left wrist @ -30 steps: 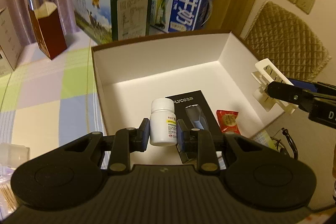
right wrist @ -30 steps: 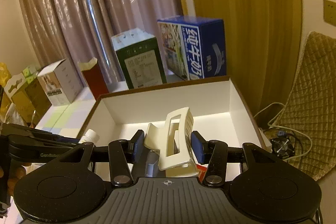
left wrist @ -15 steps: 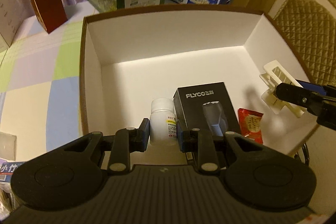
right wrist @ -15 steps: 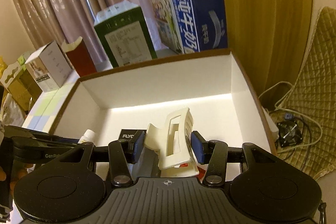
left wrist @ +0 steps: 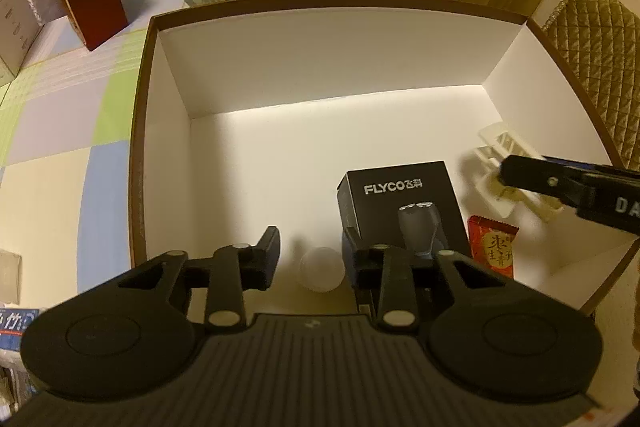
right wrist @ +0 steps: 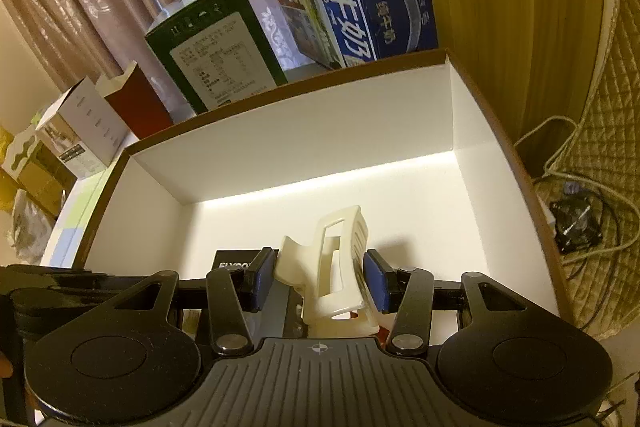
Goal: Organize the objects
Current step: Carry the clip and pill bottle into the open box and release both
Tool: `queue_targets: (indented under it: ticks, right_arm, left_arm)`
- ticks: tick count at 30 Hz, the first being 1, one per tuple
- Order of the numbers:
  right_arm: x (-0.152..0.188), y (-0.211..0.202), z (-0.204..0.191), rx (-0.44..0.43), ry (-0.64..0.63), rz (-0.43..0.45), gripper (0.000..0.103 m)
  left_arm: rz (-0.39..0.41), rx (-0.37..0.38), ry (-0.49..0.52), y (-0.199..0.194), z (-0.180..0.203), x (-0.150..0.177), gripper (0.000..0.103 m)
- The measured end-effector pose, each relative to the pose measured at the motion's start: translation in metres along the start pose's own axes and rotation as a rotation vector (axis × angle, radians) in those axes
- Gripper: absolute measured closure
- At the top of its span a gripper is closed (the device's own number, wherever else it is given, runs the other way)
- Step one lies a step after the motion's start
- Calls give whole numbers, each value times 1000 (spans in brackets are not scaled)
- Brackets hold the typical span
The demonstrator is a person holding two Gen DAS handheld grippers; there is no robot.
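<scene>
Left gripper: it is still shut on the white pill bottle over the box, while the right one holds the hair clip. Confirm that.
Not quite. The left gripper is open: the left wrist view shows the white pill bottle standing free in the box. The right gripper does hold the hair clip.

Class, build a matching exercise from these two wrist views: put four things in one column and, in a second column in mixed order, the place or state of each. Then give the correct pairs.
Things:
1. white bottle
2. cream hair claw
3. black FLYCO box
4. red sachet

Places or states:
A. lying flat on the white box floor, logo up
B. held between the right gripper's fingers
C. between the open fingers of the left gripper, seen from above
D. at the box's near right, beside the black box

Pairs: 1-C, 2-B, 3-A, 4-D
</scene>
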State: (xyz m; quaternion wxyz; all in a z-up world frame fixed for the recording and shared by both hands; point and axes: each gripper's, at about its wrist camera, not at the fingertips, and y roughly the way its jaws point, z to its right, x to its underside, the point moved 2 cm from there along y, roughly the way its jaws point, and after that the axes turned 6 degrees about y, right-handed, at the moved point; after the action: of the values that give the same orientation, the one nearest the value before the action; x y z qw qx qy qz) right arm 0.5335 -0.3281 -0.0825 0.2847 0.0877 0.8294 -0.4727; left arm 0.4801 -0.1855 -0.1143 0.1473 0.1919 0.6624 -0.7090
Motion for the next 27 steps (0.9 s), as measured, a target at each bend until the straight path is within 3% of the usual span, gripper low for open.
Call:
queue_targets:
  ticks: [8, 17, 27]
  right_arm:
    - [-4, 1, 3, -11, 31, 19, 54]
    - [6, -26, 5, -17, 17, 39, 47]
    - [32, -72, -6, 8, -30, 101, 28]
  left_arm:
    - [17, 9, 36, -6, 7, -4, 50]
    - [53, 31, 72, -27, 14, -3, 30]
    - [107, 63, 80, -67, 18, 10, 21]
